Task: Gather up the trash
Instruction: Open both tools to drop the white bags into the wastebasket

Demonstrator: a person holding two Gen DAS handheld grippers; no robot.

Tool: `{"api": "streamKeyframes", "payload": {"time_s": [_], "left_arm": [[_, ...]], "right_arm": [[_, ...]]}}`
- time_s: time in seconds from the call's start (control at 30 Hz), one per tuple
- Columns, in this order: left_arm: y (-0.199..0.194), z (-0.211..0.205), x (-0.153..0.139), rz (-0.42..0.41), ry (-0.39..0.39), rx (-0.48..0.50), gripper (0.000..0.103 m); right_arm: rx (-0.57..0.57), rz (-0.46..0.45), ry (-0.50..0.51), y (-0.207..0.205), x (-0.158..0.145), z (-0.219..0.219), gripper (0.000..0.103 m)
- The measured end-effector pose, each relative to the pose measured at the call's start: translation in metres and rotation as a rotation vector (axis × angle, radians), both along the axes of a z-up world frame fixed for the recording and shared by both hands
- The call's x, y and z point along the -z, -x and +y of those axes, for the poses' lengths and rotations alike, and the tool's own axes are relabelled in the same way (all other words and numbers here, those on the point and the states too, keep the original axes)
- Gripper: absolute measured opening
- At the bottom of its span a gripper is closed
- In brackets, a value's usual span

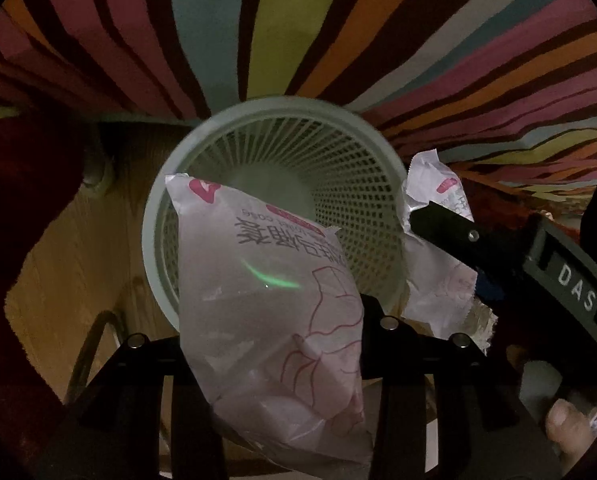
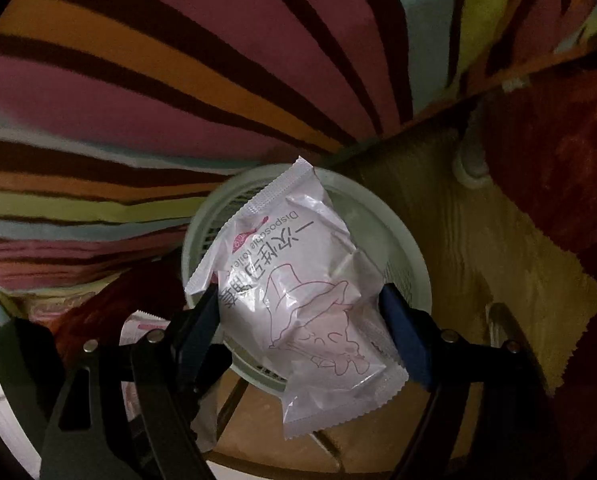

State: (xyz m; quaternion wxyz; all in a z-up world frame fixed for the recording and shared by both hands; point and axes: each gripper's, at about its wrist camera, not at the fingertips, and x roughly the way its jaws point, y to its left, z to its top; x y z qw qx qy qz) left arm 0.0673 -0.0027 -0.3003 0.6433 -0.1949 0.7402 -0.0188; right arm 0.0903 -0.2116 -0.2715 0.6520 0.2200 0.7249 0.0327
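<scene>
My left gripper (image 1: 270,320) is shut on a white plastic packet with pink print (image 1: 266,280), which hangs over the mouth of a pale green mesh waste basket (image 1: 258,105). My right gripper (image 2: 298,300) is shut on a second, similar packet (image 2: 298,280); its blue pads press both sides, above the same basket (image 2: 414,248). In the left wrist view the right gripper's finger (image 1: 442,228) and its packet (image 1: 430,180) sit just past the basket's right rim. In the right wrist view, a corner of the left packet (image 2: 138,324) shows at the lower left. The basket's inside looks bare.
A striped, many-coloured cloth (image 1: 298,20) hangs behind the basket. The basket stands on a wooden floor (image 1: 78,240) beside dark red fabric (image 1: 18,200), a white pipe fitting (image 1: 94,172) and a bent metal rod (image 1: 98,332). A thumb (image 1: 566,420) shows at the lower right.
</scene>
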Motion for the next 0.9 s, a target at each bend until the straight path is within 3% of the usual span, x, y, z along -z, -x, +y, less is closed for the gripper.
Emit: {"api": "streamKeyframes", "payload": {"time_s": [0.23, 0.3, 0.4, 0.47, 0.5, 0.9], "left_arm": [[0.002, 0.006, 0.013, 0.056, 0.011, -0.035, 0.040], [0.002, 0.008, 0.015, 0.070, 0.011, -0.044, 0.046], [0.005, 0.009, 0.023, 0.095, 0.023, -0.050, 0.068], [0.007, 0.008, 0.024, 0.112, 0.014, -0.044, 0.083], [0.006, 0.007, 0.026, 0.112, 0.010, -0.041, 0.084], [0.002, 0.004, 0.020, 0.075, -0.020, -0.032, 0.084]], "right_arm": [[0.035, 0.068, -0.020, 0.002, 0.016, -0.009, 0.076], [0.041, 0.084, -0.041, 0.003, 0.020, -0.010, 0.077], [0.048, 0.116, -0.071, 0.003, 0.031, -0.002, 0.082], [0.043, 0.132, -0.077, 0.005, 0.032, 0.000, 0.091], [0.038, 0.129, -0.071, 0.006, 0.032, 0.000, 0.095], [0.097, 0.074, -0.033, 0.006, 0.020, -0.020, 0.095]]}}
